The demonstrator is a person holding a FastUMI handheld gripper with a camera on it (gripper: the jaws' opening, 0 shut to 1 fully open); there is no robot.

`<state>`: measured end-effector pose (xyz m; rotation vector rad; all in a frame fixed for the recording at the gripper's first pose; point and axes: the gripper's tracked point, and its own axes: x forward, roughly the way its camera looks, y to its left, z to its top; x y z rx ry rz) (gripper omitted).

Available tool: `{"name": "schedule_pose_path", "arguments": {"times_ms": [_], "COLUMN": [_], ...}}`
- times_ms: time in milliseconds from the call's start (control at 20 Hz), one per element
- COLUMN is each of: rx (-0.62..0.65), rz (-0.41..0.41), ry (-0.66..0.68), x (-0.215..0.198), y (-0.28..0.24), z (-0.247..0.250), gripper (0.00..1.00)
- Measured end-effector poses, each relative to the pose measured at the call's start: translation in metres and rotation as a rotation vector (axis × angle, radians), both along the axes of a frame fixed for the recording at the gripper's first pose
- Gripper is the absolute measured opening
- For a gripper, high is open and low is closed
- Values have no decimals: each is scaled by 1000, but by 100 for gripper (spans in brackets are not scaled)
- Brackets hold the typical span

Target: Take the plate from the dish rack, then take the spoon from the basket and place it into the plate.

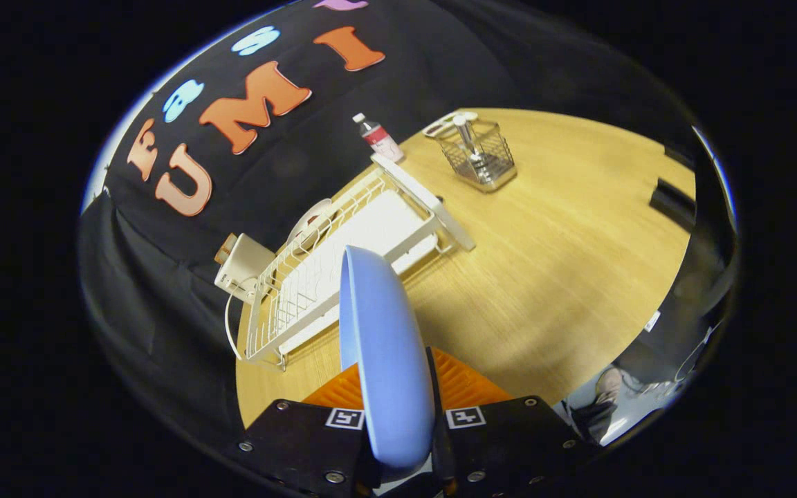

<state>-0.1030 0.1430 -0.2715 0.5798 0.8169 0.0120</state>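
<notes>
Clamping the blue plate (385, 346) edge-on, the gripper (398, 408) has both fingers pressed against the plate's two faces, one on each side, so the plate stands upright between them and rises ahead of them above the wooden table (544, 277). Just beyond the plate's upper rim lies the white dish rack (343, 263), tilted across the view, with another white plate (310, 225) standing at its far side. A white box (241, 268) sits beside the rack's near corner, close to the black cloth wall. Farther along the table stands a wire basket (480, 155) with the spoon (466, 135) upright inside it, well apart from the rack. A small bottle (379, 137) with a red label stands between rack and basket, near the wall.
</notes>
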Motion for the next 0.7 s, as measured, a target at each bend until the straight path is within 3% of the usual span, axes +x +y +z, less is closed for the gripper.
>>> {"name": "schedule_pose_path", "arguments": {"times_ms": [550, 700], "rx": [239, 253], "rz": [-34, -34], "ry": [136, 159], "x": [8, 9], "y": [53, 56], "z": [-41, -46], "gripper": [28, 31]}}
